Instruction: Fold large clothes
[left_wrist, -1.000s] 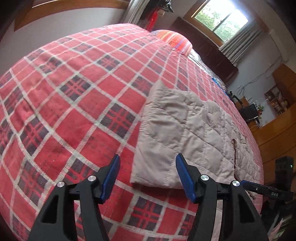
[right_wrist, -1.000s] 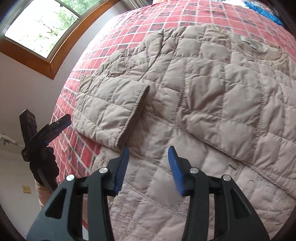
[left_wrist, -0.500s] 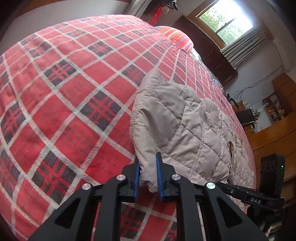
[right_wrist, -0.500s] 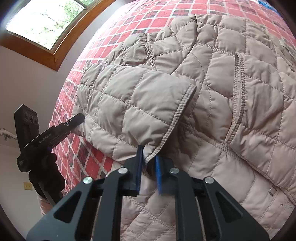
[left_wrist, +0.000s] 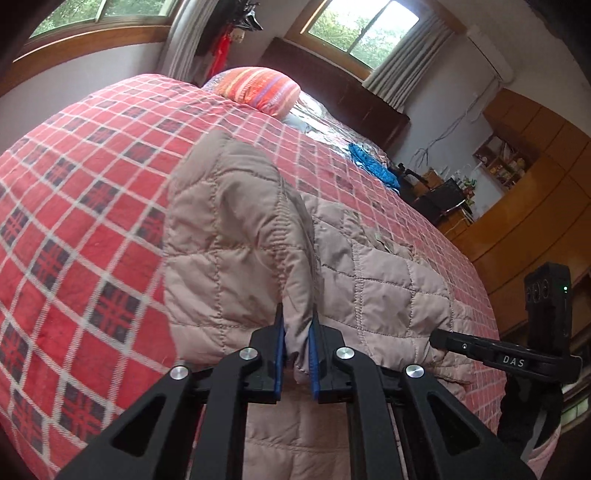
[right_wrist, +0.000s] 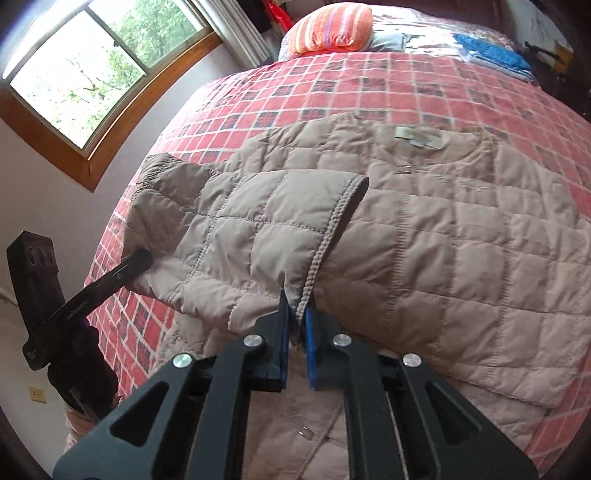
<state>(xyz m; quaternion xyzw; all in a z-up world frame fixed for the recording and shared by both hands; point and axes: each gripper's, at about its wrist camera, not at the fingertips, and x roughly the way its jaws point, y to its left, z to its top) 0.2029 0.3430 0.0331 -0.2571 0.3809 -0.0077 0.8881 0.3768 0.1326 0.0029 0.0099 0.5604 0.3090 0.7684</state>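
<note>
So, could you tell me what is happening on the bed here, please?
A person holding a gripper in each hand is folding a beige quilted jacket spread on the red plaid bedspread. The left gripper is shut on the jacket's edge, and the right gripper is shut on the sleeve cuff. Both pinched parts are raised off the bed, with the sleeve held over the jacket's body. The fold is not yet laid down.

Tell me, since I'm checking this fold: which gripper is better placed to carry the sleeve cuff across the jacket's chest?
Right. The right gripper is shut on the sleeve cuff above the jacket front; the left gripper pinches the sleeve's outer part.
</note>
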